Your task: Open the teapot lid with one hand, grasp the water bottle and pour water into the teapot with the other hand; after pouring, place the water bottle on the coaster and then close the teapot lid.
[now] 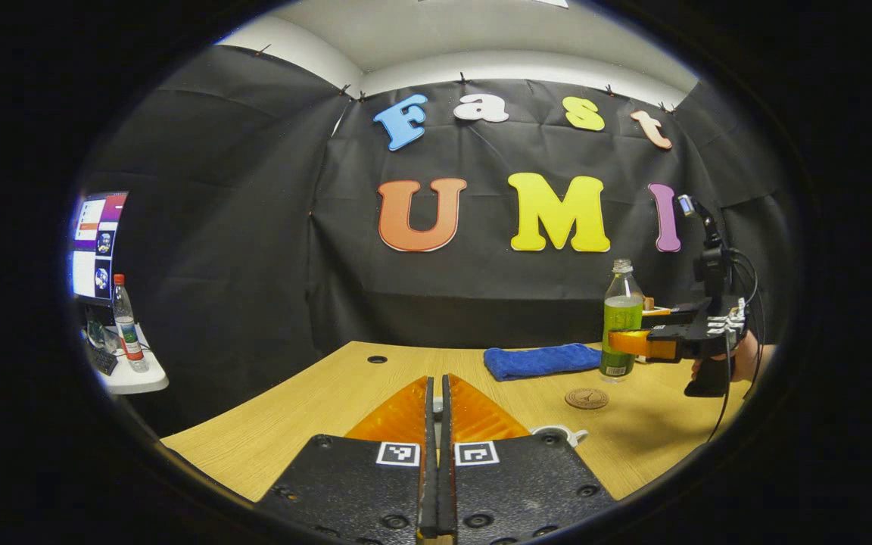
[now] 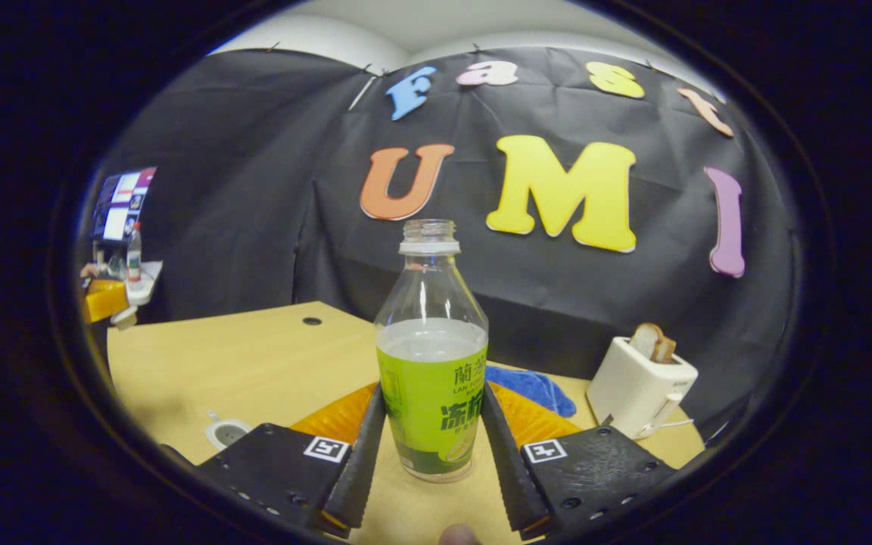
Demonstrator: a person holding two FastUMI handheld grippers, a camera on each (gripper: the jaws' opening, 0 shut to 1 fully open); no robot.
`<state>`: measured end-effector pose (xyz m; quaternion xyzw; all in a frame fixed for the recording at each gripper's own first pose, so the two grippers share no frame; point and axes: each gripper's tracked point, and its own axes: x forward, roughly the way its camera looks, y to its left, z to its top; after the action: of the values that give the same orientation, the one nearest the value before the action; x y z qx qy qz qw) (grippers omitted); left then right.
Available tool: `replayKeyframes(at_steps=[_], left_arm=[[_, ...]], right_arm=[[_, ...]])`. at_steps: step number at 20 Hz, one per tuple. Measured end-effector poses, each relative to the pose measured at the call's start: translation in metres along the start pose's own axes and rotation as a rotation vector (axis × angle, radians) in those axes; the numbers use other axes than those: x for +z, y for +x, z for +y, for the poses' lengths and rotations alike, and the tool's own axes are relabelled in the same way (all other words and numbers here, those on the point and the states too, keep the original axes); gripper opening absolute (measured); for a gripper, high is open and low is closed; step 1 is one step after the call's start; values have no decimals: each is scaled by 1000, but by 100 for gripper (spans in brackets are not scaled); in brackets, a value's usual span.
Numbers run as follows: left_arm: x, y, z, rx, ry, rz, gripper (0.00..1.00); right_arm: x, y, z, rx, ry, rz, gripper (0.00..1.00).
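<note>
Black cloth lines the booth on all sides above a light wood-grain table (image 1: 277, 431), which has a small round hole (image 1: 377, 359) near its back edge. At far left in the left gripper view a side shelf (image 1: 133, 378) carries a monitor (image 1: 95, 246) and a second bottle with a red cap (image 1: 127, 324).

Left gripper (image 1: 438, 401): fingers together, nothing visible between them, held low over the table. Just beyond and to the right of its fingers, a small white part of the teapot (image 1: 561, 433) shows; the lid cannot be made out. In the right gripper view the same white piece (image 2: 225, 433) sits on the table at left of that gripper.

Right gripper (image 2: 430, 435): fingers apart, one on each side of the water bottle (image 2: 432, 378) at label height. Whether the pads press on the bottle cannot be told. In the left gripper view this gripper (image 1: 636, 341) reaches the bottle (image 1: 621, 322) from the right, with a hand (image 1: 742, 356) behind it.

Water bottle: upright on the table, long axis vertical, uncapped mouth pointing up, green label, liquid level at the top of the label.

Surroundings: a round coaster (image 1: 587, 398) lies flat near the bottle's base, on the camera side, apart from it. A folded blue cloth (image 1: 542, 360) lies just left of the bottle toward the back wall. A white toaster (image 2: 640, 386) holding a slice of bread (image 2: 654, 342) stands at right of the bottle in the right gripper view, well apart.
</note>
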<state>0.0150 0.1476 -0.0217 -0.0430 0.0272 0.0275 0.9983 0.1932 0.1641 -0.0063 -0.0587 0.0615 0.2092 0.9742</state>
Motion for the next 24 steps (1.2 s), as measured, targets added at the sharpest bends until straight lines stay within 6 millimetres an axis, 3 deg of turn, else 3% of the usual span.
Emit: replayKeyframes(at_steps=[7, 12, 16, 20, 21, 24], left_arm=[[-4, 4, -6, -16, 19, 6, 2], [-10, 7, -2, -8, 13, 18, 3], [-16, 9, -3, -8, 13, 31, 3], [-21, 12, -15, -27, 2, 35, 3], [-24, 13, -21, -33, -1, 40, 3], [-28, 19, -48, -59, -16, 30, 3]], right_arm=[[-49, 48, -14, -40, 89, 41, 68], [-70, 65, -15, -52, 98, 79, 69], [-74, 65, -18, -68, 114, 76, 72], [-79, 57, -16, -70, 138, 102, 84], [-78, 51, -15, -65, 158, 110, 94], [-72, 15, -18, -62, 209, 110, 95]])
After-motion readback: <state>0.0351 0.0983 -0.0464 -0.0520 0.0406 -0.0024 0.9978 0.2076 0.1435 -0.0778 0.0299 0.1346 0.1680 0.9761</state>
